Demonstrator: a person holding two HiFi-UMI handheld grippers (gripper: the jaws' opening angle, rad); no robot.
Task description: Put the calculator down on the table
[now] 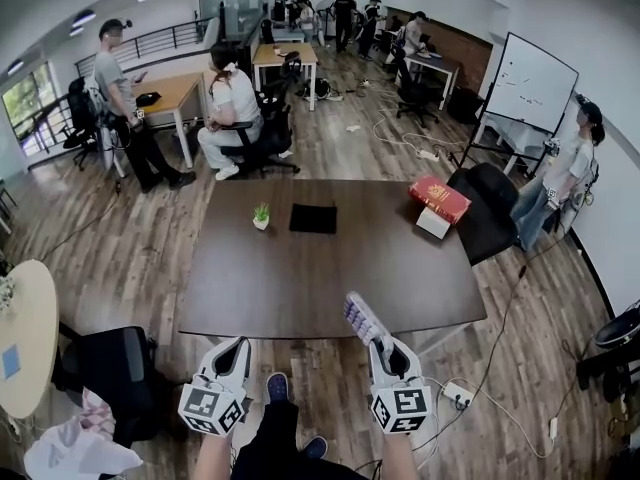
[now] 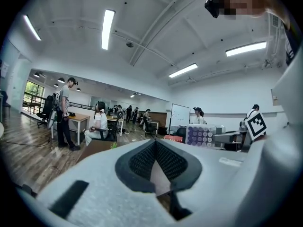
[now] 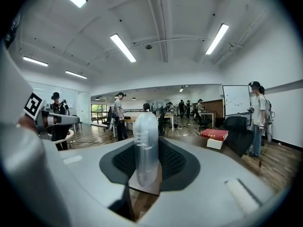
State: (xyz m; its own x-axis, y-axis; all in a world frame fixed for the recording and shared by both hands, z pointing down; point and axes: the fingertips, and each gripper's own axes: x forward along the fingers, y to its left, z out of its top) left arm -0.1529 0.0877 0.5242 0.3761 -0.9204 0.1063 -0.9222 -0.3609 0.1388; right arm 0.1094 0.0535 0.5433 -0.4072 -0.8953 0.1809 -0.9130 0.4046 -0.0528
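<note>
Low in the frame, the right gripper (image 1: pixel 378 340) clamps the calculator (image 1: pixel 362 318) above the dark table's (image 1: pixel 300 278) near edge, the left gripper (image 1: pixel 240 348) closed on nothing; best carry it inward, lower it flat, then let go.

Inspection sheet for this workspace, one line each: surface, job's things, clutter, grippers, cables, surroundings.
Surface: dark wooden table, near half bare.
Job's things: calculator, held in the air by the table's near edge, not yet set down.
Clutter: small potted plant, black pad, red book lying on a white box, all on the far side.
Grippers: right gripper shut on the calculator; left gripper shut, nothing between its jaws.
Cables: power strip and loose leads on the floor to the right; nothing seen on the table.
Surroundings: black office chair, whiteboard, round table, people at desks beyond.
</note>
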